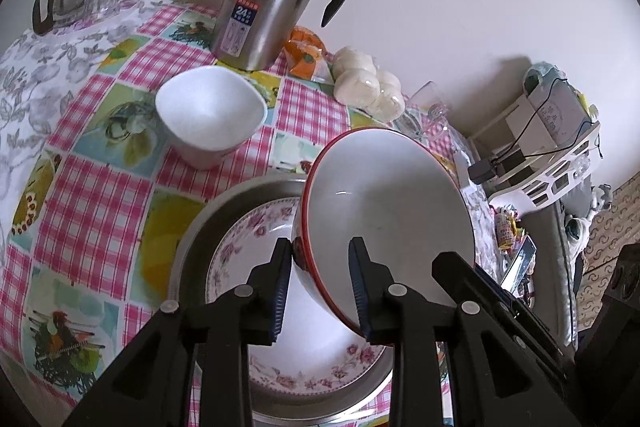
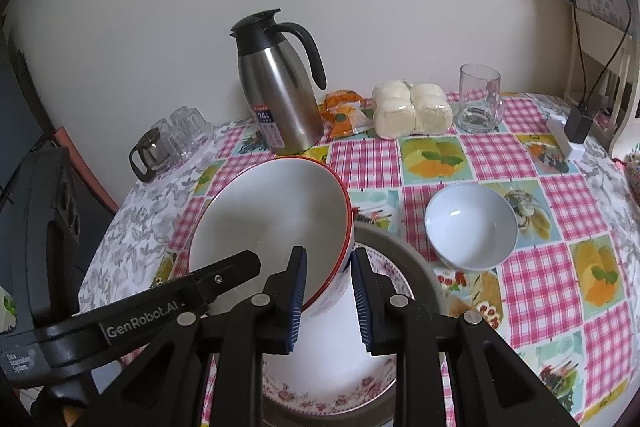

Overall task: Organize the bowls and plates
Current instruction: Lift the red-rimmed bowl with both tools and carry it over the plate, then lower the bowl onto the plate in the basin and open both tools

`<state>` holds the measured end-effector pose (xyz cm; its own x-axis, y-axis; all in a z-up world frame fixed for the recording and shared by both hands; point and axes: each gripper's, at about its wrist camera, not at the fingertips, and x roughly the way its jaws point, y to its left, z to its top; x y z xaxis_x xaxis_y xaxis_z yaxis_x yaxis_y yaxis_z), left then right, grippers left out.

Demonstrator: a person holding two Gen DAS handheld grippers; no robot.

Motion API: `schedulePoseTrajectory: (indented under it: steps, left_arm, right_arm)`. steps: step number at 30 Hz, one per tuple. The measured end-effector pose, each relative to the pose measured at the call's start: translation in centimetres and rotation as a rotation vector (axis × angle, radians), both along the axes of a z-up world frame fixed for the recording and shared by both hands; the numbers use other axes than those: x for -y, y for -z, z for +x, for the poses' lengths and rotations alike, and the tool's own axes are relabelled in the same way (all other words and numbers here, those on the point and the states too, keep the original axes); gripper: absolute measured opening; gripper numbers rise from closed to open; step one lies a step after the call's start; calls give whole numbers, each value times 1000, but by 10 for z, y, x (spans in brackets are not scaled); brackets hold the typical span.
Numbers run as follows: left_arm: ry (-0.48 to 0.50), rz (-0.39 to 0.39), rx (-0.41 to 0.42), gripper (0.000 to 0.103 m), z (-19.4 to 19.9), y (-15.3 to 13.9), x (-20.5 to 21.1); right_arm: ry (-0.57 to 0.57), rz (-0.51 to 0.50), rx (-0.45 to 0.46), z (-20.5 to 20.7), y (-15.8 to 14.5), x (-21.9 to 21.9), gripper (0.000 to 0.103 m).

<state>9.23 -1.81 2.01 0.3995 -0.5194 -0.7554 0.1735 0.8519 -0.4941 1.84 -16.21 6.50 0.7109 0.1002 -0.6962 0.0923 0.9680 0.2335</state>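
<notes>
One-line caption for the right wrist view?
Both grippers hold the red-rimmed bowl tilted over the floral plate; small white bowl waits nearby.

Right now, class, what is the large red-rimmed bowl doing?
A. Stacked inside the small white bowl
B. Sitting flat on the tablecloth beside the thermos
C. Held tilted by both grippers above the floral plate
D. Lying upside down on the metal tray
C: the red-rimmed bowl is tipped on edge, its rim pinched by the left gripper and the right gripper, with the floral plate below it.
</notes>
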Motion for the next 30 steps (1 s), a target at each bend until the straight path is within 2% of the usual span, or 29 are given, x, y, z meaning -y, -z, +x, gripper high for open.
schedulePoseTrajectory:
  steps: [19, 30]
  left_arm:
    - [-15, 28, -84, 32, 8, 24, -4]
    - [-9, 51, -104, 33, 9, 31, -2]
  right_arm:
    - [-7, -1, -115, 9, 29, -3, 26]
    - [-5, -4, -155, 12, 38, -2, 26]
